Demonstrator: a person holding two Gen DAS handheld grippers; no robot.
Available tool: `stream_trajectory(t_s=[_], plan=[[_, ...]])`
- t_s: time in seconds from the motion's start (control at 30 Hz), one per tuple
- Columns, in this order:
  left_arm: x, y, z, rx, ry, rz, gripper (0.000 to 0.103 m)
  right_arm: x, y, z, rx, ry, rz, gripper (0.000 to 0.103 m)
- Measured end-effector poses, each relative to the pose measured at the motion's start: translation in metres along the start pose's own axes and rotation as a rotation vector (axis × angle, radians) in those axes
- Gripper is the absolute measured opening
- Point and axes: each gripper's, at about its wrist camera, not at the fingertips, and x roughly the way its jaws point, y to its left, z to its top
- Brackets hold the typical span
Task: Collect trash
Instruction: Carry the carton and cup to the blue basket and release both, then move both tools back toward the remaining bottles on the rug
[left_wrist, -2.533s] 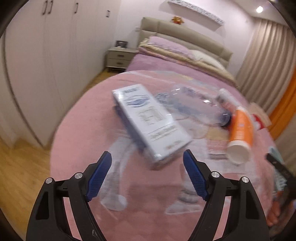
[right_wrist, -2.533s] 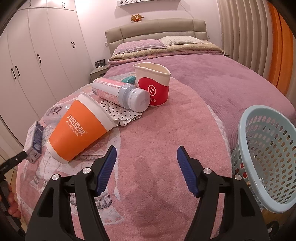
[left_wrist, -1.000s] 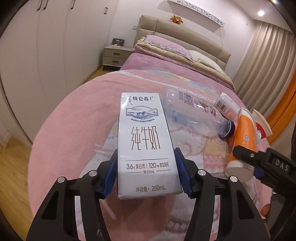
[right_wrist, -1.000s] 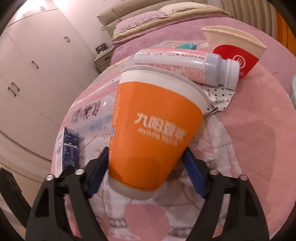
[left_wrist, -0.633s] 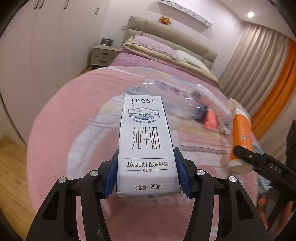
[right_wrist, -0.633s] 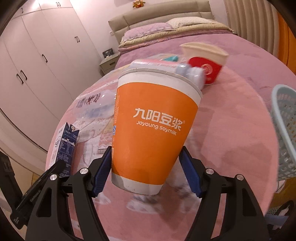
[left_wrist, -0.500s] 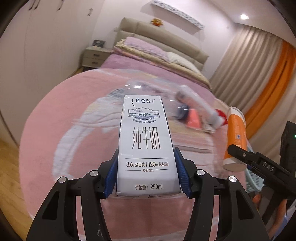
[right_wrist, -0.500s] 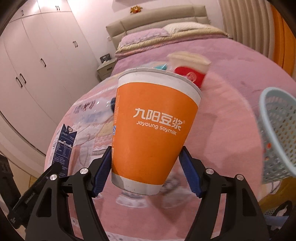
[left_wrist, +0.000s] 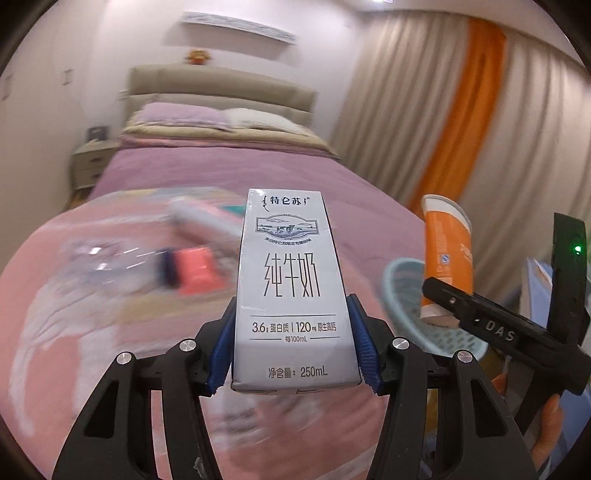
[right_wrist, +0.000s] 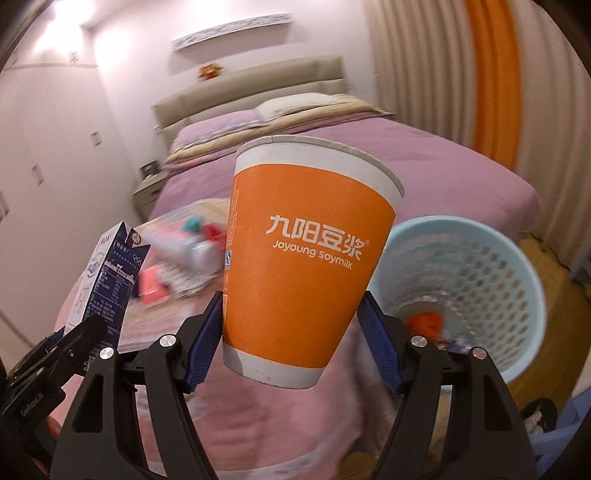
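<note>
Orange paper cup (right_wrist: 306, 258) was clamped upright in the right tool (right_wrist: 291, 347), with the blue basket (right_wrist: 517, 280) just beyond and to its right, nearer that hand. One milk carton (left_wrist: 293, 295) was gripped upright in the left tool (left_wrist: 291, 354). One basket was counted.

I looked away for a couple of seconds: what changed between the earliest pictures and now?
Both grippers were empty then. Now the left gripper is shut on the milk carton and the right gripper on the orange soymilk cup; both are lifted off the pink blanket and swung toward the blue laundry-style basket. The remaining bottles and red cup stay on the bed.
</note>
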Motion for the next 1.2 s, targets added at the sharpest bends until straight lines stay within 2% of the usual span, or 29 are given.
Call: stream_trajectory(t_s=[0.13, 0.37, 0.5, 0.6, 0.63, 0.7, 0.87, 0.97, 1.07, 1.2], plan=[[0.044, -0.037, 0.016, 0.013, 0.080, -0.142, 0.054, 0.010, -0.049, 0.004, 0.090, 0.017, -0.069, 0.068], [0.118, -0.100, 0.030, 0.080, 0.182, -0.233, 0.054, 0.028, -0.120, 0.001, 0.225, 0.070, -0.201, 0.068], [0.153, -0.129, 0.035, 0.116, 0.230, -0.297, 0.055, 0.035, -0.150, -0.002, 0.291, 0.091, -0.234, 0.069], [0.168, -0.139, 0.028, 0.109, 0.268, -0.356, 0.062, 0.042, -0.171, -0.005, 0.328, 0.124, -0.240, 0.072], [0.173, -0.138, 0.027, 0.101, 0.278, -0.361, 0.066, 0.044, -0.178, -0.006, 0.340, 0.137, -0.239, 0.072], [0.179, -0.131, 0.024, 0.081, 0.290, -0.344, 0.066, 0.043, -0.188, -0.008, 0.365, 0.142, -0.236, 0.073], [0.162, -0.111, 0.017, 0.036, 0.259, -0.340, 0.065, 0.038, -0.186, -0.009, 0.343, 0.119, -0.234, 0.072], [0.140, -0.102, 0.018, 0.057, 0.223, -0.313, 0.065, 0.034, -0.177, -0.010, 0.312, 0.101, -0.200, 0.072], [0.117, -0.088, 0.023, 0.067, 0.176, -0.283, 0.064, 0.026, -0.154, -0.003, 0.255, 0.064, -0.164, 0.072], [0.078, -0.065, 0.024, 0.074, 0.103, -0.206, 0.064, 0.020, -0.116, 0.007, 0.162, 0.013, -0.107, 0.072]])
